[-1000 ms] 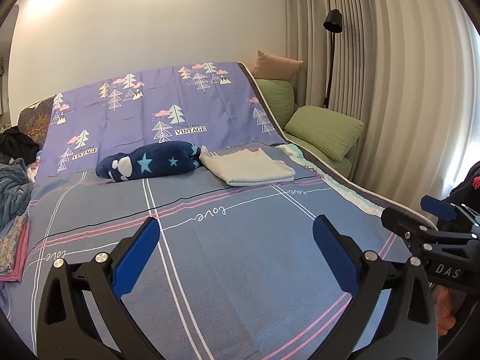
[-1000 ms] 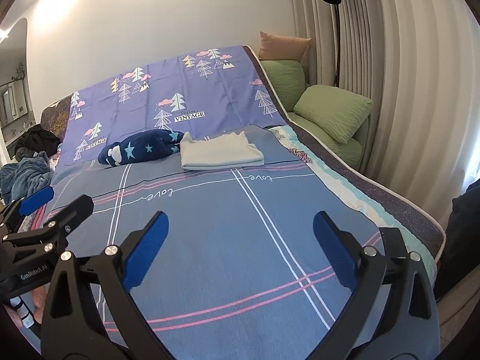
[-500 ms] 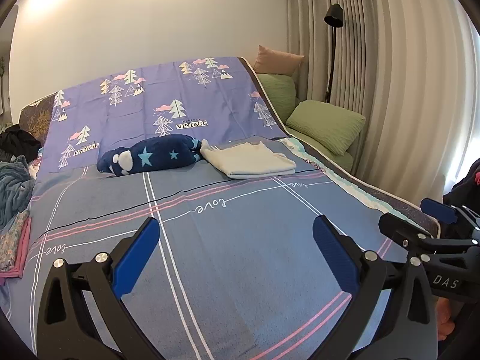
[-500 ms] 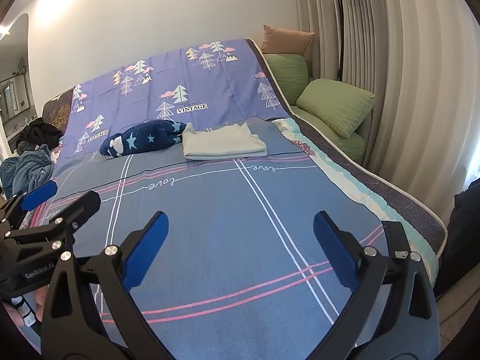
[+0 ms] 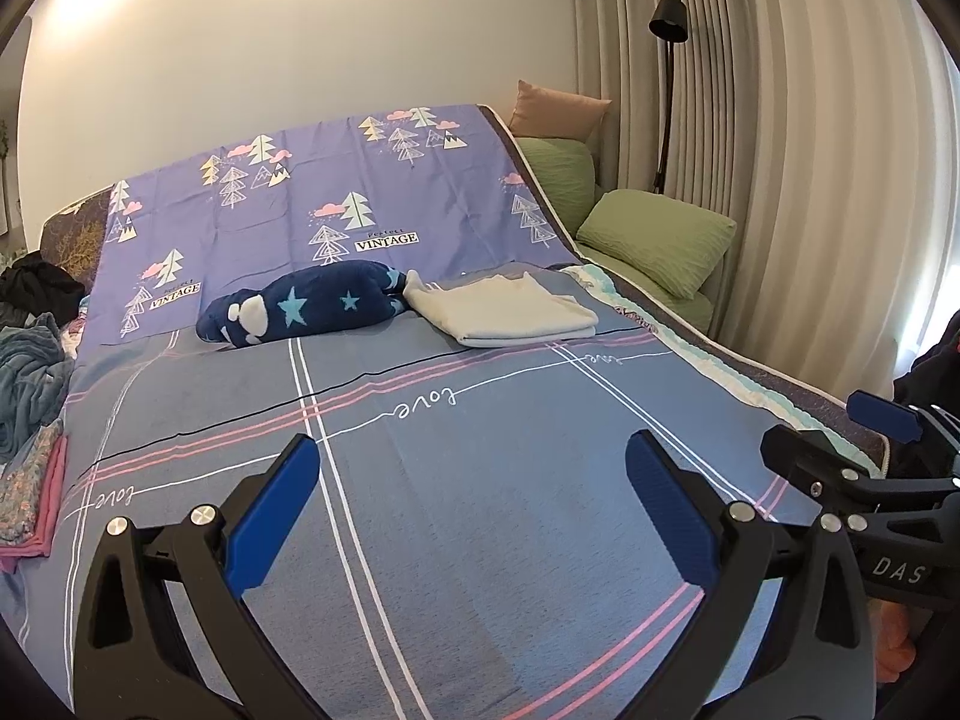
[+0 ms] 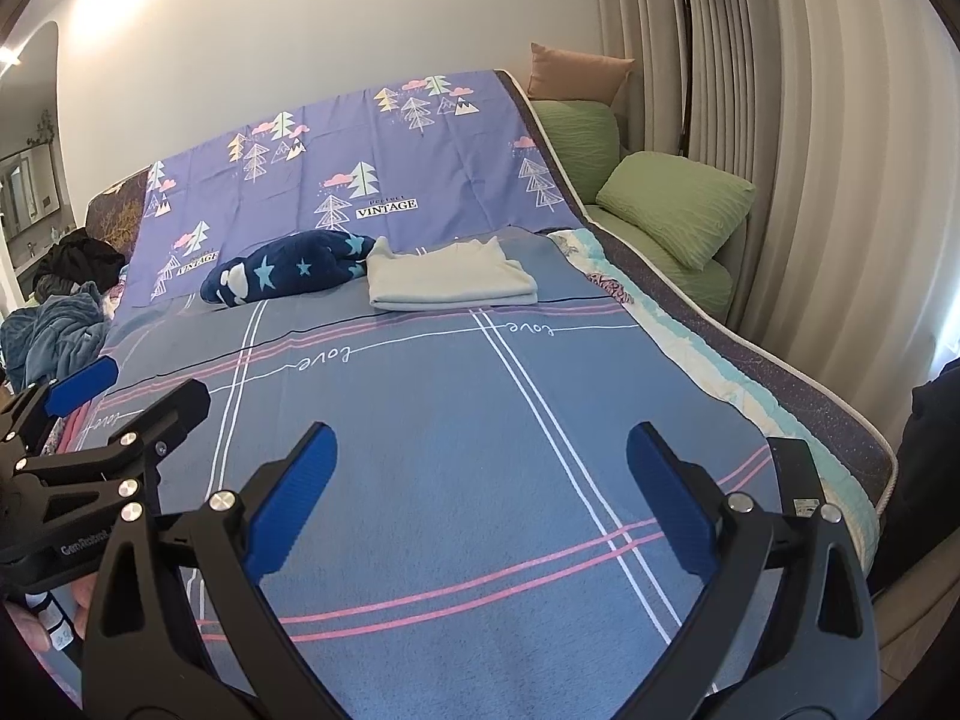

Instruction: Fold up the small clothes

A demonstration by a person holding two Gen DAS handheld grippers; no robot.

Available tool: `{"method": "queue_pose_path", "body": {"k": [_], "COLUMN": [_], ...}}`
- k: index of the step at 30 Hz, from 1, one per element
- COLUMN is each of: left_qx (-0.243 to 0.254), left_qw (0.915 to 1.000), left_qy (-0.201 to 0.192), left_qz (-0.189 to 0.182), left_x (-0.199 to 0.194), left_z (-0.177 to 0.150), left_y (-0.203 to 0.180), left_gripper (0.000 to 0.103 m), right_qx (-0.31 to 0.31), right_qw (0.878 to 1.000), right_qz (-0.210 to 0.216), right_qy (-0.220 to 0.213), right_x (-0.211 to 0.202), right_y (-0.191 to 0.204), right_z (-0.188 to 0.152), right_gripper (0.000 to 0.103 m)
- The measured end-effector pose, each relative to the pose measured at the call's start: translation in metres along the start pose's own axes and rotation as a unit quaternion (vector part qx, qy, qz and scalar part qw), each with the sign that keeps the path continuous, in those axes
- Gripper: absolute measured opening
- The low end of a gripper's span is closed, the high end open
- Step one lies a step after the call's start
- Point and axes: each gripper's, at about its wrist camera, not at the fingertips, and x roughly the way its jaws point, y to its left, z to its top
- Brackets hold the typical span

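Note:
A folded cream garment [image 5: 510,312] lies far back on the bed, also in the right wrist view [image 6: 450,282]. A rolled navy star-print garment [image 5: 300,312] lies just left of it [image 6: 282,273]. My left gripper [image 5: 471,480] is open and empty above the blue bedsheet, far in front of both garments. My right gripper [image 6: 480,468] is open and empty at the same distance. Each gripper shows in the other's view, the right one at the right edge [image 5: 840,450] and the left one at the left edge [image 6: 114,396].
A pile of unfolded clothes [image 5: 30,378] lies at the bed's left edge, with a pink patterned stack [image 5: 30,492] in front of it. Green pillows [image 5: 654,240] and a floor lamp [image 5: 666,90] stand right of the bed by the curtain. The bed's right edge [image 6: 810,408] drops off.
Both grippers have drawn back and tilted a little, so the garments sit lower and farther in view. Both stay open and empty.

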Motion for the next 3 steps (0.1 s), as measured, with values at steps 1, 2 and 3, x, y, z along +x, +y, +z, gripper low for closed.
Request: {"method": "queue_pose_path", "body": {"k": [1,2,3], "left_qx": [0.0,0.0,0.0], "left_qw": [1.0,1.0,1.0], "left_qy": [0.001,0.002,0.003], "left_qz": [0.0,0.001,0.002], "left_x": [0.0005,0.0009,0.0014], "left_z": [-0.0002,-0.0005,-0.0003], "left_y": [0.0,0.0001,-0.0002], "left_gripper": [0.102,0.102,0.102], "right_qx": [0.0,0.0,0.0], "right_qw": [1.0,1.0,1.0], "right_qz": [0.001,0.0,0.0], "right_qy": [0.0,0.001,0.002], "right_x": [0.0001,0.0003,0.0], "right_y": [0.0002,0.0003,-0.0004], "right_z": [0.0001,0.0001,-0.0004], "right_gripper": [0.099,0.099,0.099]}}
